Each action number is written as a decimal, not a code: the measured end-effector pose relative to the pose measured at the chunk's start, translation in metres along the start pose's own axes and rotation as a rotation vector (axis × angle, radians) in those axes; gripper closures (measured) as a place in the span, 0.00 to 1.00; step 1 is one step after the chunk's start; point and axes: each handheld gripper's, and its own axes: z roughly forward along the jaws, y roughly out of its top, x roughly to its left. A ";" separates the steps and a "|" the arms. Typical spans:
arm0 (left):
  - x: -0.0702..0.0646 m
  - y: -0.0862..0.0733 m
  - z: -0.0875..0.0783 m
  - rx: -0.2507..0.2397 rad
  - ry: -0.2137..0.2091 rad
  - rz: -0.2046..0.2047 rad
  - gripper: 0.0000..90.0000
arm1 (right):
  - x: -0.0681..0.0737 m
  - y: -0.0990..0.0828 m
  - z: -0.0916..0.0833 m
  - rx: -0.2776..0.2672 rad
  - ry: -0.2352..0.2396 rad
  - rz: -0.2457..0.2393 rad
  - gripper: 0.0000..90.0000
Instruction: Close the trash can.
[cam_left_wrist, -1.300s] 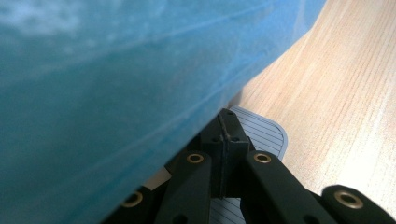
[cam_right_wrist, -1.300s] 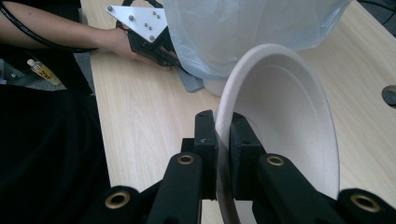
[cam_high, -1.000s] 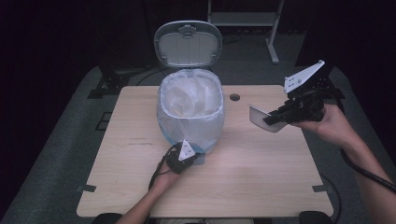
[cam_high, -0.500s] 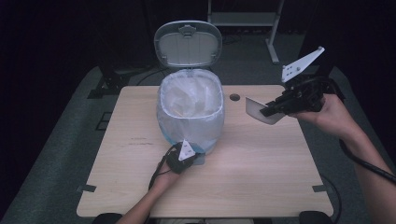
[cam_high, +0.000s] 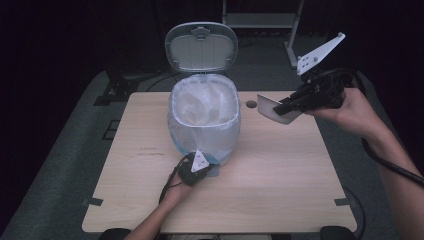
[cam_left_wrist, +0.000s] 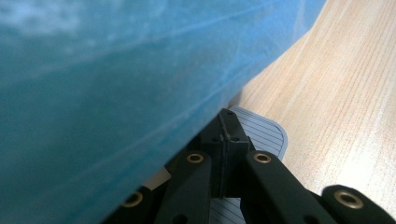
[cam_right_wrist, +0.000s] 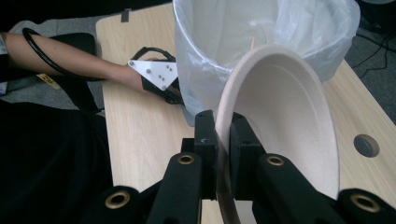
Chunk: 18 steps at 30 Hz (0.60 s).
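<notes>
Right gripper (cam_high: 281, 106) pinches the rim of a pale paper bowl (cam_right_wrist: 285, 126), held tilted above the table (cam_high: 280, 170) beside the lined bin (cam_high: 204, 117); left gripper (cam_left_wrist: 227, 122) is pressed together at the bin's base, over its grey ribbed pedal (cam_left_wrist: 264, 135).
</notes>
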 end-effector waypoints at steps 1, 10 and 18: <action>0.000 0.000 0.000 -0.001 -0.001 0.000 1.00 | -0.001 0.001 -0.001 -0.002 -0.002 -0.003 0.93; 0.000 0.000 0.000 -0.001 0.000 0.000 1.00 | -0.003 0.011 -0.005 -0.016 -0.001 -0.004 0.93; 0.000 0.000 0.000 0.000 0.000 0.000 1.00 | -0.002 0.025 -0.006 -0.016 -0.005 -0.023 0.93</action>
